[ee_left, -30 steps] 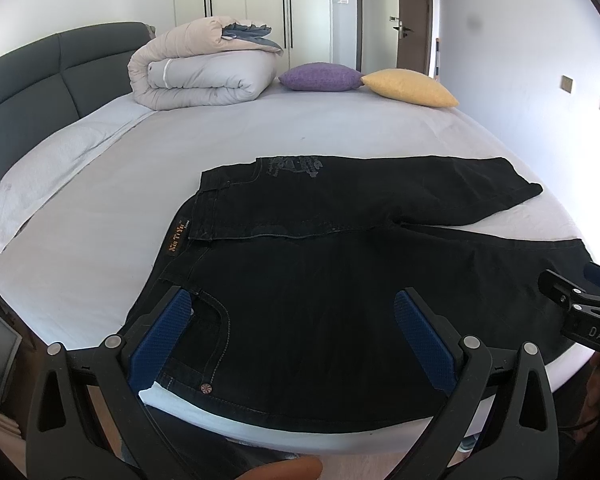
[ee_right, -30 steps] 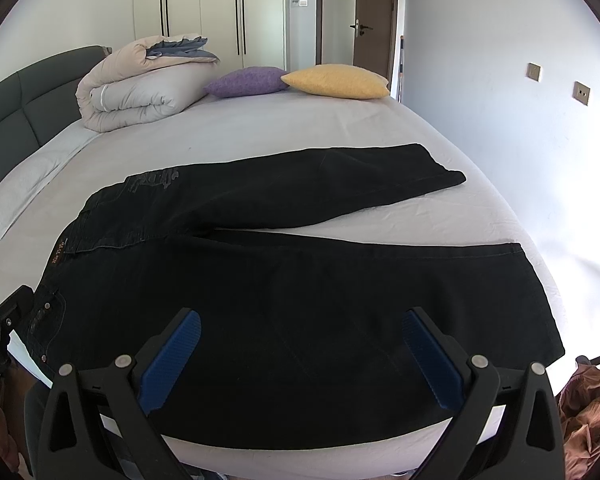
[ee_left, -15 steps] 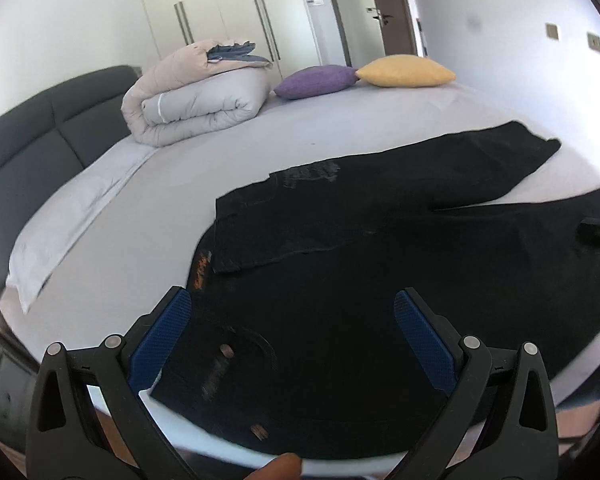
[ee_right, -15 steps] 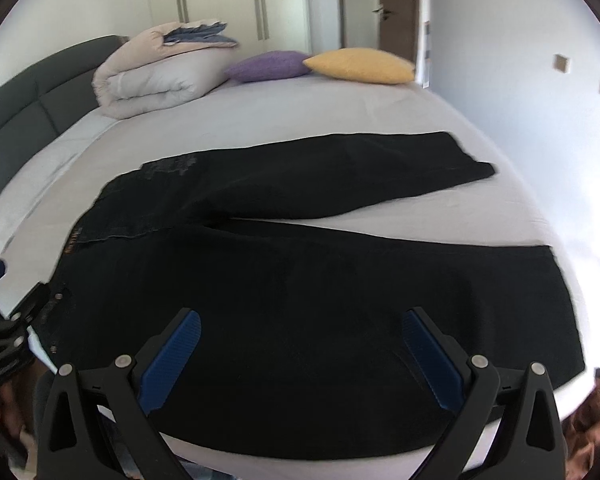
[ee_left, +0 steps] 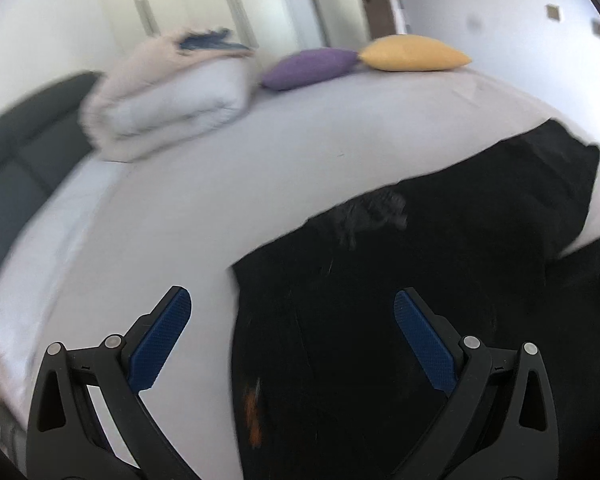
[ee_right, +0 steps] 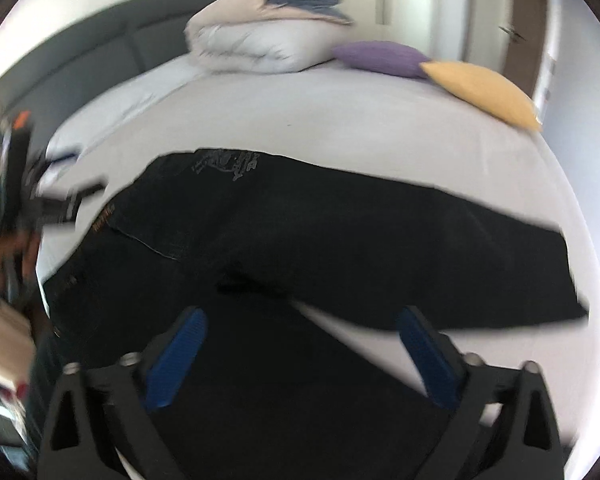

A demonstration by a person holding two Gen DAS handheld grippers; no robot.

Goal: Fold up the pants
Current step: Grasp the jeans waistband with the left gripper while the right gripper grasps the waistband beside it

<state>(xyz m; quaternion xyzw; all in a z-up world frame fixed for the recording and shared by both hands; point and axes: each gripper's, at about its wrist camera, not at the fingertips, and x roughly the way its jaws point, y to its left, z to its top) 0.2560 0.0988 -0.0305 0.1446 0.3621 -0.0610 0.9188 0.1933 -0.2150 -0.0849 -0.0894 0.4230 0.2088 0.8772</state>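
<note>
Black pants (ee_left: 400, 280) lie spread flat on the white bed (ee_left: 180, 200), legs apart, waistband toward the left. In the right wrist view the pants (ee_right: 340, 240) fill the middle, with a grey print near the waist. My left gripper (ee_left: 292, 336) is open and empty, hovering over the waistband edge. My right gripper (ee_right: 300, 352) is open and empty above the crotch area and near leg. The left gripper also shows blurred at the left edge of the right wrist view (ee_right: 24, 200).
A folded duvet (ee_left: 168, 96) with blue clothes on top, a purple pillow (ee_left: 308, 68) and a yellow pillow (ee_left: 412, 54) lie at the far side of the bed. A dark grey headboard (ee_left: 16, 148) stands at the left. Wardrobes and a door stand behind.
Both grippers have moved forward over the bed and swung left; the left one now sits above the waistband edge, the right above the crotch. Both stay open.
</note>
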